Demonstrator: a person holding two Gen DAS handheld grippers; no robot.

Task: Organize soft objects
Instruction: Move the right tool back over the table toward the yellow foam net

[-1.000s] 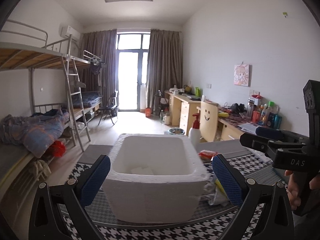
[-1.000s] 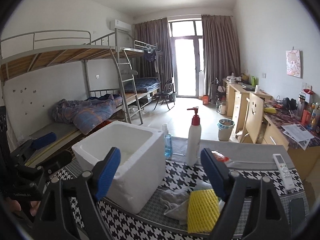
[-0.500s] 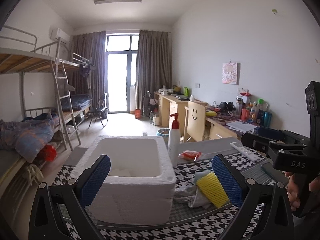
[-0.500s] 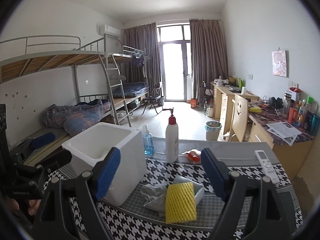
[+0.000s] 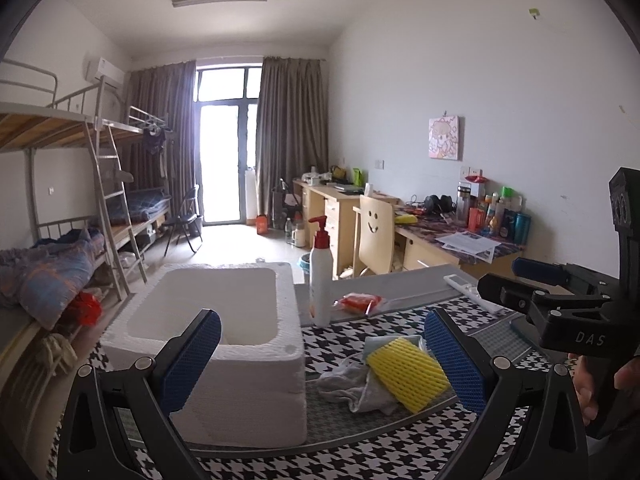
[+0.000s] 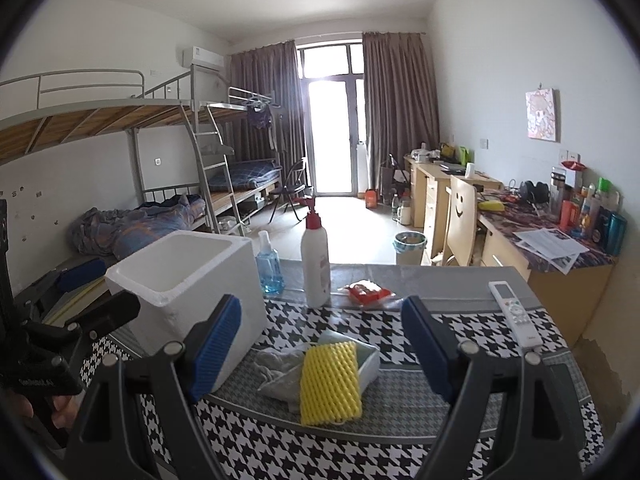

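Ahead of the right gripper (image 6: 320, 340), spread wide and empty, lie one yellow net (image 6: 330, 384), one rag (image 6: 276, 368); left gripper (image 5: 320, 360) likewise wide beside one box (image 5: 224, 344).

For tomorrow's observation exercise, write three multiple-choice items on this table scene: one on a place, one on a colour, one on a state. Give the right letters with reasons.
1. Where does the yellow foam net lie?
A. inside the foam box
B. right of the foam box, atop a grey cloth
C. on the remote

2. What colour is the pump bottle's top?
A. red
B. green
C. black

3. How do both grippers stand?
A. open, empty
B. shut on cloth
C. one holding the net

Answers: B, it rests on the grey cloth beside the foam box; A, the pump bottle has a red top; A, the left gripper and right gripper hold nothing.
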